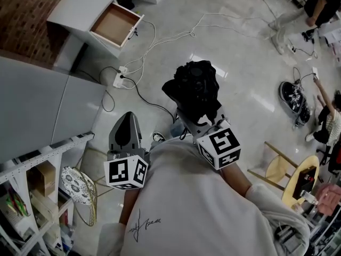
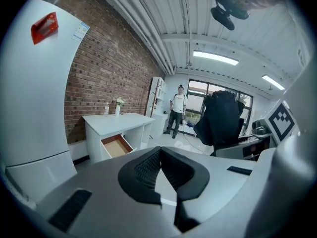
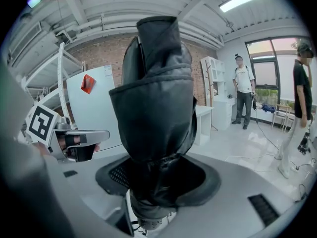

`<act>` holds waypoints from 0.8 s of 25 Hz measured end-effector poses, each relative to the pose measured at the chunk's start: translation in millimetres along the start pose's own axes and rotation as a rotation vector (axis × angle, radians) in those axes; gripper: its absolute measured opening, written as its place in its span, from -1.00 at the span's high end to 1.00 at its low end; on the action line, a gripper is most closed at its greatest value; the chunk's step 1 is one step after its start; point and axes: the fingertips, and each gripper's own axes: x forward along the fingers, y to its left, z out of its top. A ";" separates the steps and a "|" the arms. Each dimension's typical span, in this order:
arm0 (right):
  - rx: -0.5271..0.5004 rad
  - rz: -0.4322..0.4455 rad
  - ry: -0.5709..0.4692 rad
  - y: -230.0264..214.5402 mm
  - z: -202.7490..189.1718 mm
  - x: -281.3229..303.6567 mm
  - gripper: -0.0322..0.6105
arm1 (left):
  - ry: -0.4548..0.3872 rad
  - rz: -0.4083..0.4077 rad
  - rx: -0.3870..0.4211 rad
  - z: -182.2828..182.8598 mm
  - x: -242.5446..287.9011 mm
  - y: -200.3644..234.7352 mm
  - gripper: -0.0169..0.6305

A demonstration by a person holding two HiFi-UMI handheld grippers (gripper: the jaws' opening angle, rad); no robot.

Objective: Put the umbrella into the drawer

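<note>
Right gripper clamped on the folded black umbrella, held upright in air above the floor. Left gripper: jaws together, empty. Drawer open at the desk's front edge, well apart. Grasp looks done; carry and drop-in remain.

The drawer juts from the desk ahead-left; the umbrella sits in the right gripper (right of the left gripper), a cable seemingly on the floor between

Lab-like studio: brick wall, floor cables, metal shelving.
</note>
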 end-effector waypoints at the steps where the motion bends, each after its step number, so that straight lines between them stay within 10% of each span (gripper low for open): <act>1: -0.001 -0.001 -0.003 -7.7 2.2 2.7 0.14 | -0.003 0.007 0.003 1.9 6.9 -2.1 0.89; 20: 0.029 0.085 0.034 -96.0 3.4 23.6 0.13 | 0.050 0.050 -0.005 3.8 84.5 -46.5 0.89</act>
